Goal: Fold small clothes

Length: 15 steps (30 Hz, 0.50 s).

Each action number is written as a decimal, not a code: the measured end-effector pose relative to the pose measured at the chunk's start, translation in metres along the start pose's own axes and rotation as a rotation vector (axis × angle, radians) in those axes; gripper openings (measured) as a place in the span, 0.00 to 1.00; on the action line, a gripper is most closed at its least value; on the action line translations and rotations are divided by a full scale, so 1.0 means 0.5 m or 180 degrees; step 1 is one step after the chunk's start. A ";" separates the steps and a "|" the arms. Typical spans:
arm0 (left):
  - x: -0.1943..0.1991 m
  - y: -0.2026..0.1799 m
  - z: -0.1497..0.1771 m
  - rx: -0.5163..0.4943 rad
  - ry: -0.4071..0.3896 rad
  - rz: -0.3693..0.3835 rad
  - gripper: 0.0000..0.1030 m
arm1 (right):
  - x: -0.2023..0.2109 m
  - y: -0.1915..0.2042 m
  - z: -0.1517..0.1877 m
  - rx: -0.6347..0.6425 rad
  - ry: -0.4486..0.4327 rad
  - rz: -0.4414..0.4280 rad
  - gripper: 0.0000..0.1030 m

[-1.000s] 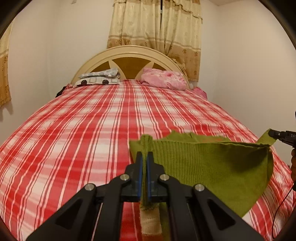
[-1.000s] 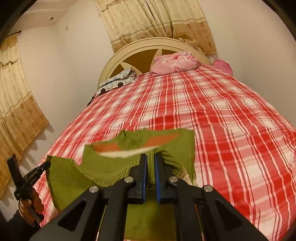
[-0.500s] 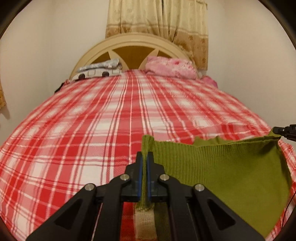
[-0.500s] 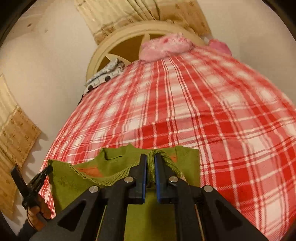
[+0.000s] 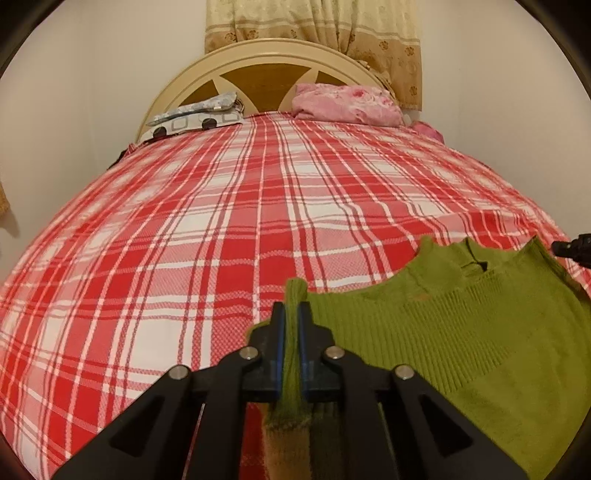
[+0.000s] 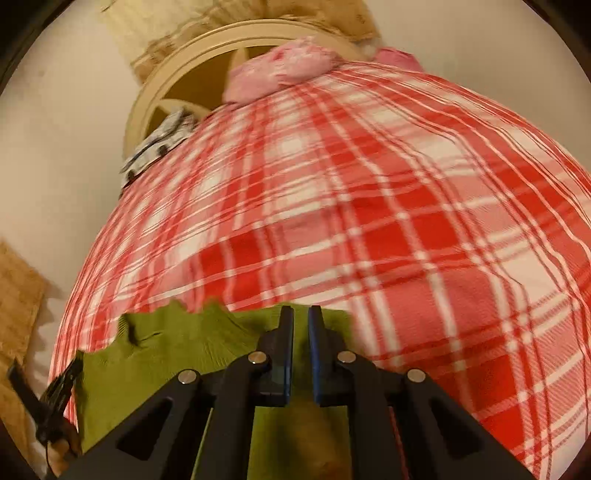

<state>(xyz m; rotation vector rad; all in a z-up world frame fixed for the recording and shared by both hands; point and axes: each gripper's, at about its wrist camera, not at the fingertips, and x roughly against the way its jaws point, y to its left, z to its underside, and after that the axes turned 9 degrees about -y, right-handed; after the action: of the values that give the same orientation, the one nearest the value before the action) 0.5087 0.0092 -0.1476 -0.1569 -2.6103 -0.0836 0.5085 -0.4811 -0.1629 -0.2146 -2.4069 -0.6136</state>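
Observation:
A small green knitted sweater [image 5: 461, 332] lies on the red and white plaid bed [image 5: 221, 221], at the near right in the left wrist view. My left gripper [image 5: 291, 314] is shut on a bunched edge of it, low over the bed. In the right wrist view the sweater [image 6: 166, 350] lies flat at the near left. My right gripper [image 6: 301, 321] sits over its right edge with a narrow gap between the jaws and no cloth between them. The other gripper shows at the edge of each view [image 6: 55, 391].
Pink pillows [image 5: 343, 103] and a patterned grey-white bundle [image 5: 195, 118] lie at the cream headboard [image 5: 258, 70]. Curtains [image 5: 314, 33] hang behind it. Walls stand close on both sides of the bed. The right wrist view is blurred.
Both grippers have come down towards the bed and the sweater now lies flat. The right gripper's jaws have parted slightly and let go of the green fold they held.

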 end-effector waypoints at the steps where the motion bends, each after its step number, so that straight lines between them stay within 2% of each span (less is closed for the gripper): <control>1: 0.008 -0.001 -0.004 -0.0033 -0.0027 -0.0029 0.12 | 0.007 -0.009 -0.002 -0.0030 0.0008 -0.0009 0.08; 3: 0.023 0.003 -0.014 -0.0052 -0.0076 -0.0038 0.13 | 0.030 -0.018 -0.001 0.0016 -0.0009 -0.0008 0.08; 5: 0.045 0.010 -0.020 -0.0020 -0.0131 -0.0032 0.26 | 0.061 -0.019 0.006 0.0144 -0.0016 -0.0067 0.08; 7: 0.080 0.020 -0.022 0.0034 -0.0210 -0.0094 0.61 | 0.097 -0.014 0.026 0.0334 0.0023 -0.0107 0.08; 8: 0.090 0.024 -0.020 0.0062 -0.0243 -0.0111 0.65 | 0.114 -0.014 0.038 0.0412 0.0065 -0.0117 0.08; 10: 0.117 0.028 -0.012 0.0093 -0.0266 -0.0102 0.66 | 0.140 -0.016 0.067 0.0498 0.0160 -0.0214 0.08; 13: 0.147 0.030 0.015 0.0133 -0.0178 -0.0099 0.66 | 0.153 -0.018 0.105 0.0628 0.0337 -0.0236 0.08; 15: 0.155 0.027 0.029 0.0141 -0.0098 -0.0093 0.66 | 0.157 -0.022 0.122 0.0655 0.0359 -0.0235 0.08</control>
<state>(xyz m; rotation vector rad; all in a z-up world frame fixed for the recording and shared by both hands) 0.4369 0.0312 -0.1207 -0.1053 -2.6433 -0.0340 0.4104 -0.4615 -0.1601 -0.0036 -2.3562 -0.3954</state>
